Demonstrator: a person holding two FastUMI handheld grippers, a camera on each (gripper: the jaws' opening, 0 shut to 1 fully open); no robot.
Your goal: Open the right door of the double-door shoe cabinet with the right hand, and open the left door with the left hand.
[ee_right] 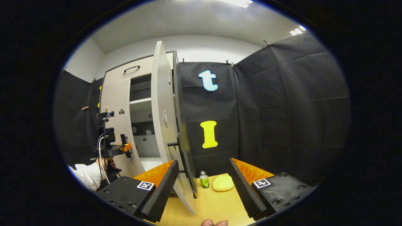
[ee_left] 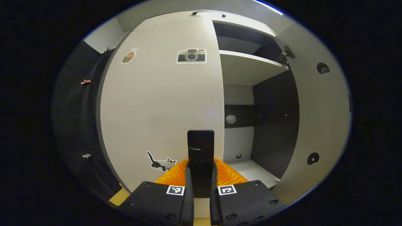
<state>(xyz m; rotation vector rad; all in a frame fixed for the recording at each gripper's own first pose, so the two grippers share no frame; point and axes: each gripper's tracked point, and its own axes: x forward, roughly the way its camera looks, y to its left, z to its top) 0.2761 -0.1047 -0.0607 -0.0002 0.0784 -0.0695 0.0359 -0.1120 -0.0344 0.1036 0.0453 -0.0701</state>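
While left tool (ee_left: 201,185) clamps handle (ee_left: 200,147), right tool (ee_right: 202,185) gapes nr bottle (ee_right: 204,180).

Small bottle (ee_right: 204,180) left of sponge (ee_right: 223,183) (both on table (ee_right: 216,204))

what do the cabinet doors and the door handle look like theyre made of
Left door: probably laminated board, matte off-white, flat and grainless, stickers lying flat on it.
Right door: same pale board look.
Handle in the left tool: dark, smooth; plastic or coated metal, unclear.
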